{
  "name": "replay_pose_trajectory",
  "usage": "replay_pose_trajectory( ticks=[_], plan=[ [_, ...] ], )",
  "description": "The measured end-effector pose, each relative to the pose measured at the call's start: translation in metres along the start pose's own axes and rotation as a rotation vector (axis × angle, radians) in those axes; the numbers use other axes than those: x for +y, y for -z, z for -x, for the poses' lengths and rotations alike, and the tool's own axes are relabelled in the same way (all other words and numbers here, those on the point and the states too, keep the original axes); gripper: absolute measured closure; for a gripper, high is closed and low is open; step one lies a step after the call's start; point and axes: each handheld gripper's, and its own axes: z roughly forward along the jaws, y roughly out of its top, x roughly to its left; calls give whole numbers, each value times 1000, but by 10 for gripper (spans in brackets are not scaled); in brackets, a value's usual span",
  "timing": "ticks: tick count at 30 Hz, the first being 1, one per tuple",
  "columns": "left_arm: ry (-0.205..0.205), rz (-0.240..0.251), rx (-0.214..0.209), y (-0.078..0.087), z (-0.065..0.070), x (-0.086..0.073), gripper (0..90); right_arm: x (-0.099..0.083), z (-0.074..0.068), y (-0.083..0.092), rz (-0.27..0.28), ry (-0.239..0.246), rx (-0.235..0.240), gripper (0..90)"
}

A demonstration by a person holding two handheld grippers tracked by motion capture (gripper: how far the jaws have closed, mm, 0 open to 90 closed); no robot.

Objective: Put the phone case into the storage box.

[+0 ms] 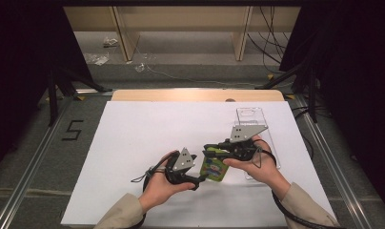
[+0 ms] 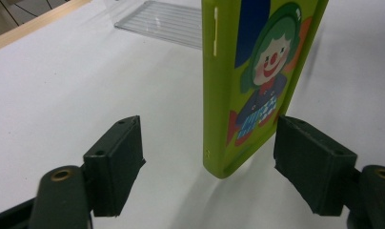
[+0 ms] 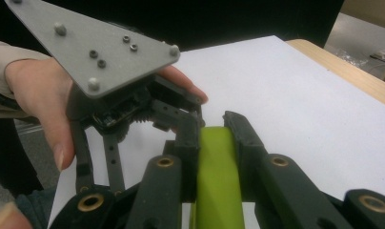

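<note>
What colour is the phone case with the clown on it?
Lime green. The phone case shows it best in the left gripper view, with a green-haired, red-nosed clown printed on it.

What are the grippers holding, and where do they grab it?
The right gripper pinches the lime-green clown-picture phone case by its top edge. The left gripper straddles its bottom end, jaws open, not gripping.

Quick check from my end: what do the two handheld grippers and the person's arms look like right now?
Both grippers, left and right, are black, with blocky rectangular jaw pads, brass-coloured pivot bushings and linked bars. Each carries a grey three-cornered plate studded with small screws. A black cable trails from the right one. The person wears beige sleeves.
</note>
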Motion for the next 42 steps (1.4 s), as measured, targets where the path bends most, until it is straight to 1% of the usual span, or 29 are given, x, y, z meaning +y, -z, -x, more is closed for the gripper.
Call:
replay_pose_trajectory(
  ticks=[6,11,14,15,17,22,29,33,36,40,42],
  plan=[
    [-6,-6,-19,-3,1,-1,289,1,-1,0,3,3,11,774],
    [-14,-16,-26,-5,1,-3,295,1,-2,-2,2,2,17,774],
    [-7,-9,-34,-8,2,-4,306,1,-2,-2,4,1,21,774],
    [-16,-9,-39,-8,2,-4,311,1,-2,-2,3,2,22,774],
    [-18,-5,-46,-8,2,-5,332,1,-2,-2,4,-1,25,774],
    [-20,-20,-59,-10,1,-6,373,1,-2,-3,5,-3,30,774],
    [-27,-23,-87,-12,2,-7,441,1,-3,-4,5,-5,39,774],
    [-29,-10,-109,-12,2,-7,474,1,-4,-4,5,-15,49,774],
    [-34,-8,-122,-13,2,-7,497,1,-4,-5,6,-9,53,774],
    [-35,-7,-136,-13,2,-7,546,1,-4,-5,5,-10,55,774],
    [-39,-14,-139,-12,2,-7,579,1,-4,-5,5,-11,53,774]
  ],
)
